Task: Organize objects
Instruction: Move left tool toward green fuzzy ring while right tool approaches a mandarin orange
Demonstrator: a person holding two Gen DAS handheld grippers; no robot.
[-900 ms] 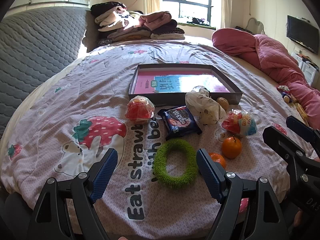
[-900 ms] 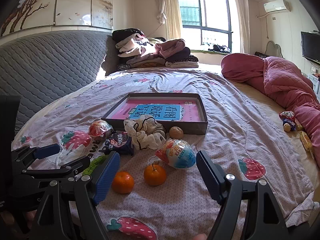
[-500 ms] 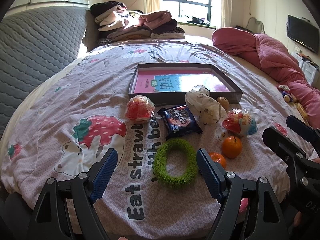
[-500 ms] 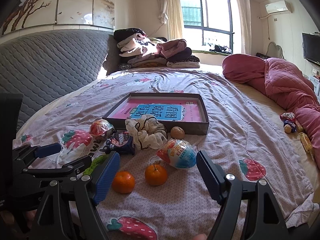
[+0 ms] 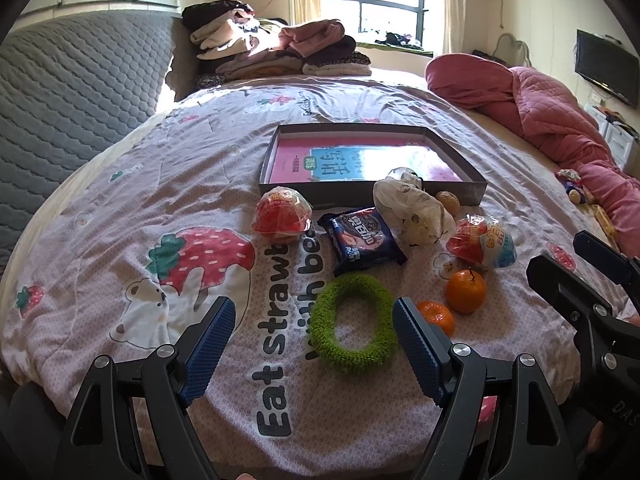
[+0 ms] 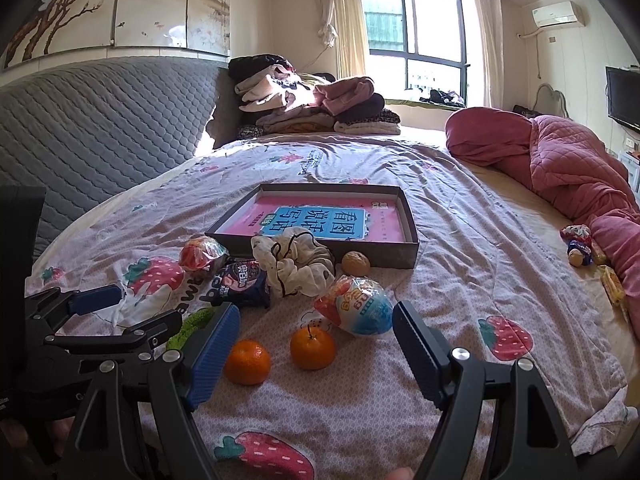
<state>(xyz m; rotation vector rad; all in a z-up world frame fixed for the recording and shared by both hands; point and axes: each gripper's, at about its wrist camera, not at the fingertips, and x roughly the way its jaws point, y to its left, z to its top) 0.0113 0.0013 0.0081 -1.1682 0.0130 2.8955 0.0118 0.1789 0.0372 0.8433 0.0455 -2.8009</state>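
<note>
A shallow grey box (image 5: 472, 192) (image 6: 410, 248) with a pink and blue sheet inside lies on the bedspread. In front of it lie a red wrapped snack (image 5: 282, 216), a dark blue snack packet (image 5: 362, 240), a crumpled white cloth bag (image 5: 412, 208), a walnut (image 6: 355, 263), a blue and red egg toy (image 6: 354, 310), two oranges (image 6: 312, 347) (image 6: 246, 361) and a green fuzzy ring (image 5: 352, 328). My left gripper (image 5: 310, 346) is open, just short of the ring. My right gripper (image 6: 316, 354) is open over the oranges.
Folded clothes (image 6: 312, 100) are piled at the far end by the window. A pink quilt (image 6: 560, 160) lies along the right side, with small toys (image 6: 578, 246) beside it. A grey padded headboard (image 6: 100, 128) runs along the left.
The right wrist view has shifted slightly, the scene sitting a little lower. The left gripper and the objects have not moved.
</note>
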